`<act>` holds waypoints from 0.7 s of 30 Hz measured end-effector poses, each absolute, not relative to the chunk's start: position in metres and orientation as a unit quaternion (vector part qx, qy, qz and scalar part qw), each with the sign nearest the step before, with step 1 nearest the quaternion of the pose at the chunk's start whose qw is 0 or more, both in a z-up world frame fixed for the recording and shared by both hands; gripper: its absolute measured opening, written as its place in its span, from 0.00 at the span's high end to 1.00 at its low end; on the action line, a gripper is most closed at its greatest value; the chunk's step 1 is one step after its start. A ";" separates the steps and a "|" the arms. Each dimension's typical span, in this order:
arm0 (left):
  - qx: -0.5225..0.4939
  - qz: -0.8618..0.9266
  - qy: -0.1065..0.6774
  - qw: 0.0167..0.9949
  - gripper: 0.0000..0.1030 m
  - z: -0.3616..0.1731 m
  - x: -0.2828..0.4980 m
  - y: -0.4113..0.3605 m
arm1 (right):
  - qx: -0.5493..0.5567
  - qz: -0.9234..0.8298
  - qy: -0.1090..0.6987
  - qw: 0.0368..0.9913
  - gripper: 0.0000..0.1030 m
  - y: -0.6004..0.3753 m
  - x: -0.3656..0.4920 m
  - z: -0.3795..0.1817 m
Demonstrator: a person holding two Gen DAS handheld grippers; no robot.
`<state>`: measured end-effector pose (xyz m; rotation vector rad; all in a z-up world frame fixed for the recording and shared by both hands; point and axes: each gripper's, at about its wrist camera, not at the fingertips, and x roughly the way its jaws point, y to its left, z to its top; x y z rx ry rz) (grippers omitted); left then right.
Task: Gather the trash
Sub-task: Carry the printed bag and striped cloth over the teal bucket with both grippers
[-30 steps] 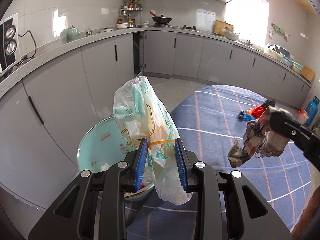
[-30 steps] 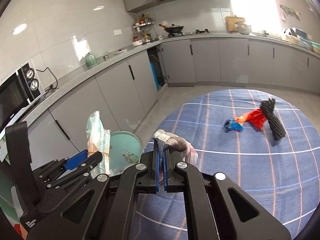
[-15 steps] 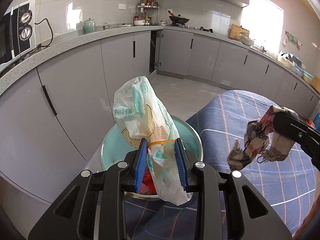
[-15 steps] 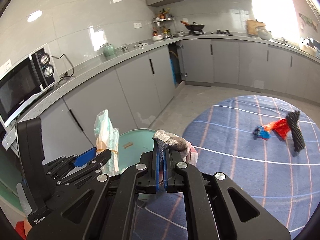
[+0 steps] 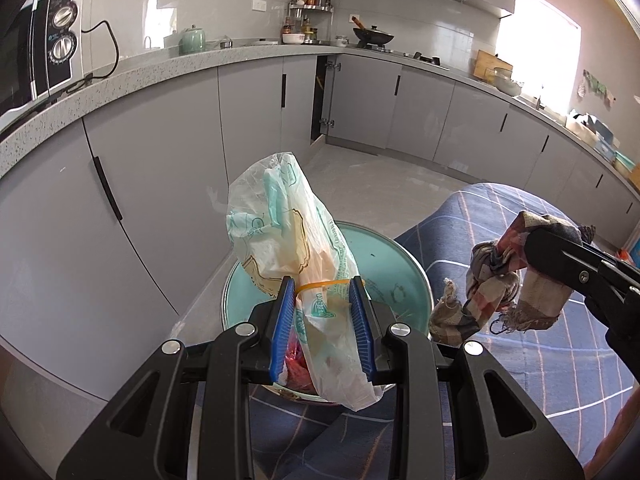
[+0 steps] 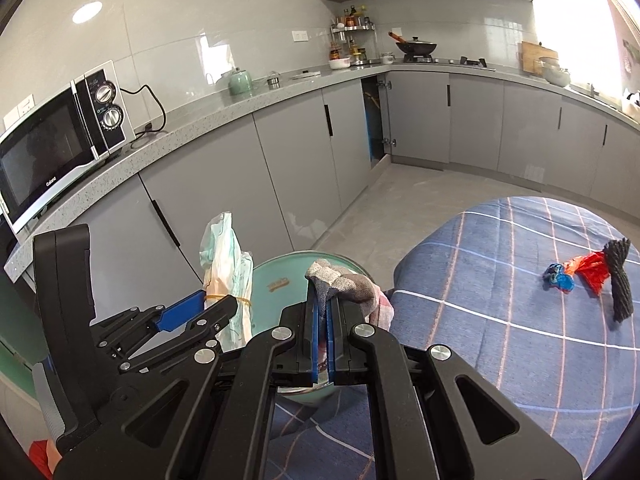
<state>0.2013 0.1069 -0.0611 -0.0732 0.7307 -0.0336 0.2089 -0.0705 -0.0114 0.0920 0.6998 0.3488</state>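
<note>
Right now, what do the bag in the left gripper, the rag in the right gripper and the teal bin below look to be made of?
Bag: thin, glossy, translucent plastic film, crinkled and printed, cinched by a yellow rubber band. Rag: matte woven plaid cloth with frayed edges. Teal bin: smooth, semi-gloss inside; plastic or enamelled metal, cannot tell which.

Readable text — only one clear instance is showing: the brand name "Galanz" is appearing in small letters on the lower front frame of the microwave. The plastic bag is carrying green printed lettering and drawings — too blurred to read.
</note>
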 end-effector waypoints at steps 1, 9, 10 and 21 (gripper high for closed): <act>-0.038 -0.016 0.359 0.933 0.72 -0.062 0.202 0.108 | 0.044 0.171 0.342 0.923 0.96 -0.069 0.211 -0.012; -0.038 -0.013 0.370 0.928 0.72 -0.071 0.211 0.114 | 0.041 0.176 0.356 0.917 0.96 -0.058 0.225 -0.025; -0.038 -0.012 0.371 0.928 0.72 -0.072 0.212 0.114 | 0.041 0.177 0.359 0.915 0.96 -0.056 0.228 -0.027; -0.039 -0.003 0.390 0.920 0.72 -0.087 0.229 0.123 | 0.036 0.184 0.390 0.901 0.96 -0.041 0.254 -0.052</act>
